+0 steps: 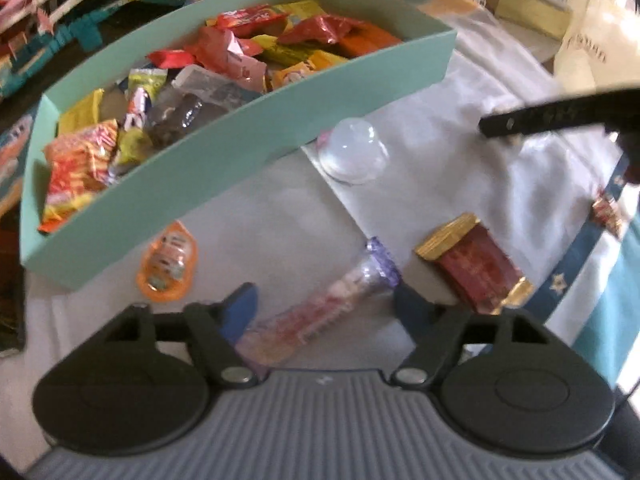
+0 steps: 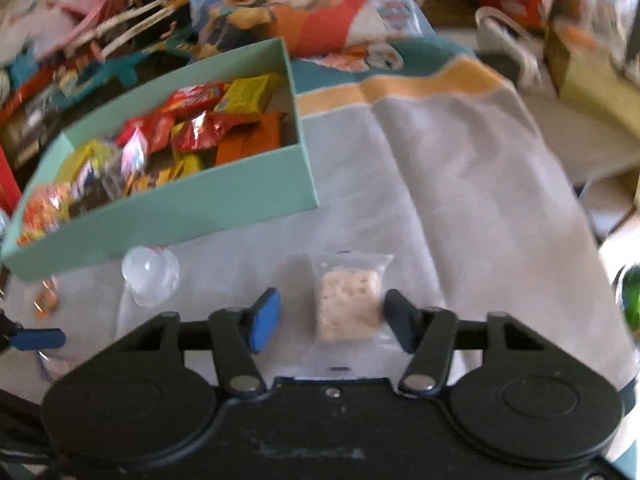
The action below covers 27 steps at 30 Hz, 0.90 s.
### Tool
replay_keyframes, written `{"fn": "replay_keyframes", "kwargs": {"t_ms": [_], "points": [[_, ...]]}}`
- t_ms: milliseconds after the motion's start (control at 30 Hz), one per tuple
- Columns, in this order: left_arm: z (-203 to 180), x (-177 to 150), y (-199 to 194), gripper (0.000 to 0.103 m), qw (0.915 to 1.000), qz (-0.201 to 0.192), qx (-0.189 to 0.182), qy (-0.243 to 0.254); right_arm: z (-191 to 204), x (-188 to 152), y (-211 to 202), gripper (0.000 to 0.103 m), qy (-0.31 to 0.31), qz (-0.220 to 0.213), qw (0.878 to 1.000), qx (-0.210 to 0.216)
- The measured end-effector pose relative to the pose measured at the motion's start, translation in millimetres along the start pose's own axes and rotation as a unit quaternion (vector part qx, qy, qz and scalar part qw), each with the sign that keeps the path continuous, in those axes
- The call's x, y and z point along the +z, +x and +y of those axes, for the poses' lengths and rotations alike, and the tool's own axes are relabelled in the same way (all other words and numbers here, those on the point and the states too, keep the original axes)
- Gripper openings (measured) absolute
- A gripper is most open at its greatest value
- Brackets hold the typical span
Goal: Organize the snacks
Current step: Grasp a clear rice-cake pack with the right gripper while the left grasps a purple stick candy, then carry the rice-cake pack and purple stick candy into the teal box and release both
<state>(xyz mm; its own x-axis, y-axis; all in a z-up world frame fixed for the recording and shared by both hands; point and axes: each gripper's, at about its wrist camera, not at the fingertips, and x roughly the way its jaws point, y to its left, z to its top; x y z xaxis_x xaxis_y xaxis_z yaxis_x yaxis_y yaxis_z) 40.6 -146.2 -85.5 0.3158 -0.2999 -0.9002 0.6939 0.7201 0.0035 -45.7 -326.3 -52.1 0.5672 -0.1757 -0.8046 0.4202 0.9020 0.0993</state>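
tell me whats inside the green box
The green box holds a loose pile of wrapped snacks: red, yellow and orange packets plus a clear wrapper. Whatever lies beneath that top layer is covered.

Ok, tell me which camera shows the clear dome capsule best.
The left wrist view: the clear dome capsule sits unobstructed mid-frame beside the teal box. The right wrist view shows it blurrier, off to the left.

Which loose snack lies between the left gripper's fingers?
The purple-ended candy tube; the left gripper straddles it, while the red-gold bar and orange packet lie outside.
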Motion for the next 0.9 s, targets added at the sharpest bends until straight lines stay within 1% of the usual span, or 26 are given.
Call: {"fn": "replay_keyframes", "kwargs": {"t_ms": [33, 67, 100, 167, 200, 333, 400, 467, 533, 567, 600, 633, 667, 700, 733, 767, 800, 833, 900], "points": [[0, -1, -1, 0.060, 1.0000, -0.001, 0.000, 0.000, 5, -2, -1, 0.035, -0.010, -0.003, 1.000, -0.003], [0, -2, -3, 0.049, 1.0000, -0.003, -0.001, 0.000, 8, -4, -2, 0.031, -0.014, -0.003, 1.000, 0.002], [0, -3, -5, 0.038, 1.0000, -0.003, -0.004, -0.003, 11, -6, -4, 0.031, -0.012, -0.002, 1.000, 0.010], [2, -6, -9, 0.026, 0.9999, 0.000, -0.003, -0.013, 16, -10, -7, 0.031, -0.010, -0.001, 1.000, 0.020], [5, -7, -10, 0.022, 0.9998, 0.002, -0.001, -0.021, 20, -13, -8, 0.031, -0.009, -0.002, 1.000, 0.022], [19, -14, -15, 0.021, 0.9978, 0.013, -0.004, -0.064, 31, -20, -12, 0.031, -0.008, -0.003, 0.999, 0.031], [26, -18, -17, 0.022, 0.9969, 0.017, -0.002, -0.077, 36, -22, -15, 0.031, -0.009, 0.000, 0.999, 0.038], [31, -22, -19, 0.022, 0.9965, 0.019, -0.002, -0.082, 42, -25, -17, 0.031, -0.017, 0.000, 0.999, 0.040], [32, -24, -21, 0.024, 0.9970, 0.018, -0.002, -0.076, 44, -24, -15, 0.031, -0.020, 0.001, 0.999, 0.041], [31, -25, -21, 0.027, 0.9974, 0.017, -0.002, -0.070, 46, -25, -16, 0.031, -0.021, 0.001, 0.999, 0.041], [30, -26, -22, 0.034, 0.9979, 0.017, -0.003, -0.063, 47, -25, -14, 0.031, -0.023, 0.001, 0.999, 0.040], [27, -27, -22, 0.039, 0.9984, 0.018, -0.006, -0.054, 48, -25, -14, 0.031, -0.025, 0.001, 0.999, 0.038], [24, -29, -23, 0.048, 0.9987, 0.020, -0.006, -0.046, 49, -25, -14, 0.032, -0.027, 0.001, 0.999, 0.036], [21, -30, -23, 0.048, 0.9991, 0.020, -0.003, -0.036, 50, -25, -15, 0.032, -0.027, 0.000, 0.999, 0.036], [18, -31, -23, 0.048, 0.9995, 0.018, 0.002, -0.027, 51, -25, -15, 0.032, -0.028, 0.000, 0.999, 0.035], [14, -32, -23, 0.042, 0.9997, 0.015, 0.009, -0.017, 50, -23, -13, 0.032, -0.029, 0.000, 0.999, 0.035], [13, -33, -24, 0.025, 0.9998, 0.012, 0.006, -0.014, 50, -24, -13, 0.032, -0.030, 0.000, 0.999, 0.034], [13, -33, -25, 0.014, 0.9998, 0.011, 0.002, -0.015, 50, -24, -13, 0.032, -0.031, -0.001, 0.999, 0.033], [15, -33, -26, 0.013, 0.9996, 0.012, 0.003, -0.027, 50, -24, -12, 0.032, -0.038, -0.001, 0.999, 0.030]]}}
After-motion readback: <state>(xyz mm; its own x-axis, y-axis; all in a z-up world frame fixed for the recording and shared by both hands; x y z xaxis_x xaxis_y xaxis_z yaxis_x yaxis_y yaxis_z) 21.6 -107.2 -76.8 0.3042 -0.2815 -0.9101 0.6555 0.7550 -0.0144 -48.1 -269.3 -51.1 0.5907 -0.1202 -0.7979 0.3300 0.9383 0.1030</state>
